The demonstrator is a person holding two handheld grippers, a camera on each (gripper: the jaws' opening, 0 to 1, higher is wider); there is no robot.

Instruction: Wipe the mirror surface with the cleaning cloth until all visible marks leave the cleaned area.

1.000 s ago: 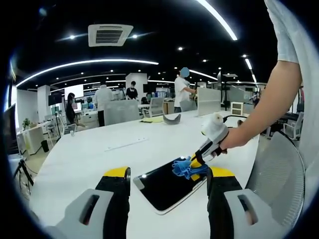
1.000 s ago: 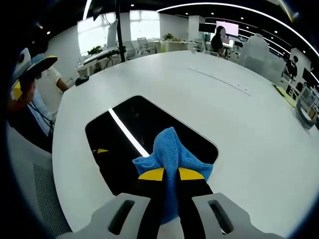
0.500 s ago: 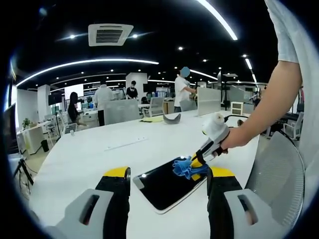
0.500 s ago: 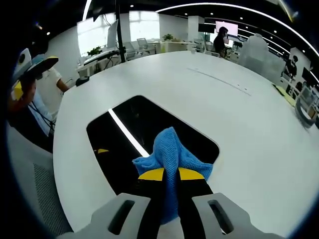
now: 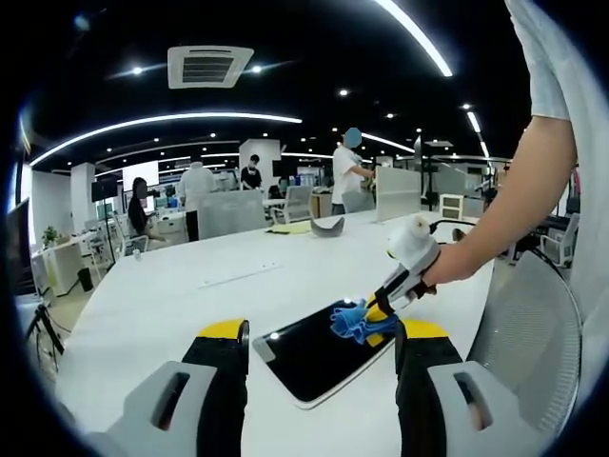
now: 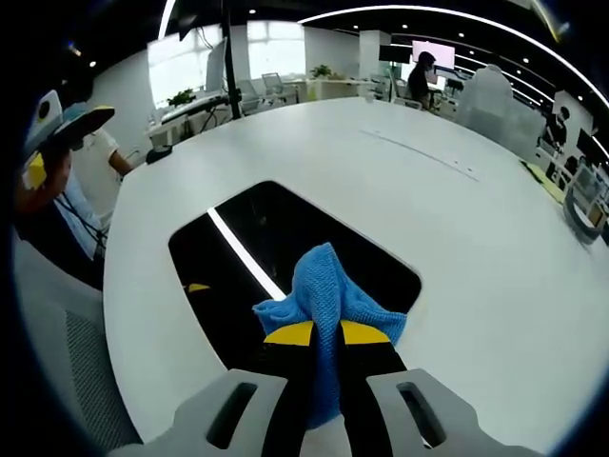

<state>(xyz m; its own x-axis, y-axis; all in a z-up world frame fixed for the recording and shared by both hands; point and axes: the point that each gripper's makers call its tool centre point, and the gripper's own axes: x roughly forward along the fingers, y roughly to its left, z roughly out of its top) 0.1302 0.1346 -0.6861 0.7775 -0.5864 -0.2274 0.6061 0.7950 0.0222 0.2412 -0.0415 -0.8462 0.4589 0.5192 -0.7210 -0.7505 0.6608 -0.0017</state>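
A dark rectangular mirror point(image 5: 319, 350) point(image 6: 271, 252) lies flat on the white table point(image 5: 162, 300), reflecting a ceiling light strip. A blue cleaning cloth point(image 6: 328, 290) point(image 5: 357, 322) rests on the mirror's near right part, and my right gripper point(image 6: 325, 333) point(image 5: 379, 307) is shut on it, pressing it to the glass. In the left gripper view a person's hand holds that gripper from the right. My left gripper point(image 5: 319, 338) hangs open above the table with the mirror showing between its yellow-tipped jaws, holding nothing.
A grey mesh chair point(image 5: 528, 333) stands at the table's right edge. A dark curved object point(image 5: 328, 227) and yellow paper point(image 5: 293, 228) lie far across the table. Several people stand by desks in the background. A person's sleeve and arm point(image 6: 57, 181) sit left in the right gripper view.
The mirror has slid slightly in the right gripper view as the cloth shifts a little across it. The left gripper stays still.
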